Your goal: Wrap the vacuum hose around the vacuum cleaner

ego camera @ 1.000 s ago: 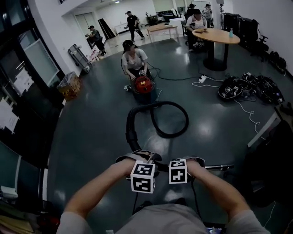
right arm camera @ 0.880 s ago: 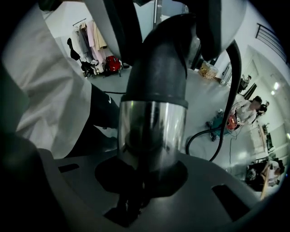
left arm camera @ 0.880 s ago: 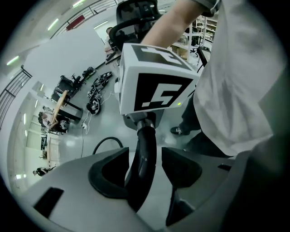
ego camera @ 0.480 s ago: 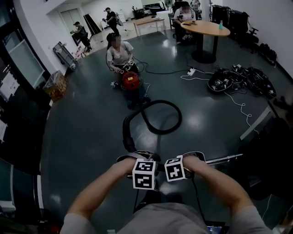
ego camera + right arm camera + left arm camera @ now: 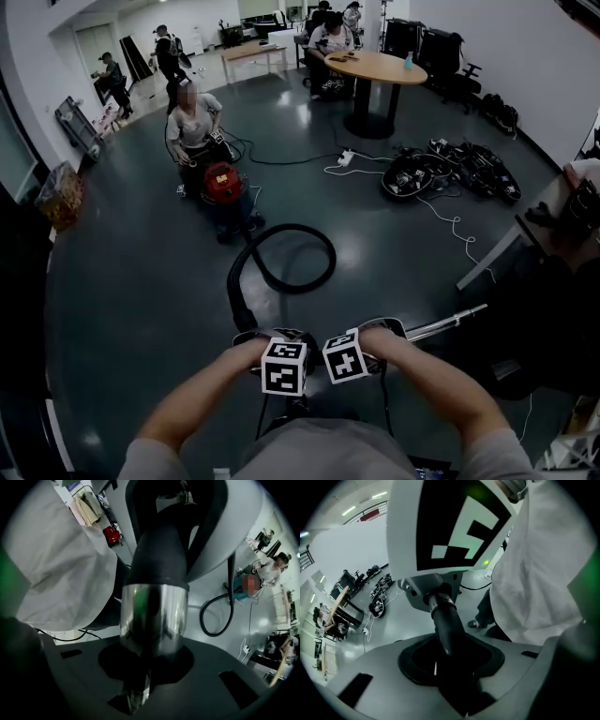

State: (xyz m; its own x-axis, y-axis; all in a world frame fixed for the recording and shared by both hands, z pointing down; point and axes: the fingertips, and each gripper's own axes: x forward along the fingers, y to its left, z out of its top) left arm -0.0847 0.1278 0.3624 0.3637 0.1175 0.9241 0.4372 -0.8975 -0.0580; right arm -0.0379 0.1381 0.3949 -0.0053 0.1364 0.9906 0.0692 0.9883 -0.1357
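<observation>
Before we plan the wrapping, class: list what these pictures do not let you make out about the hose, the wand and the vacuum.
- Where the hose meets the vacuum: head view, too small and dark to tell whether they join.
- Wand's far end: head view, lost against a dark shape at the right.
- What lies right of the hose: left gripper view, blocked by the shirt.
</observation>
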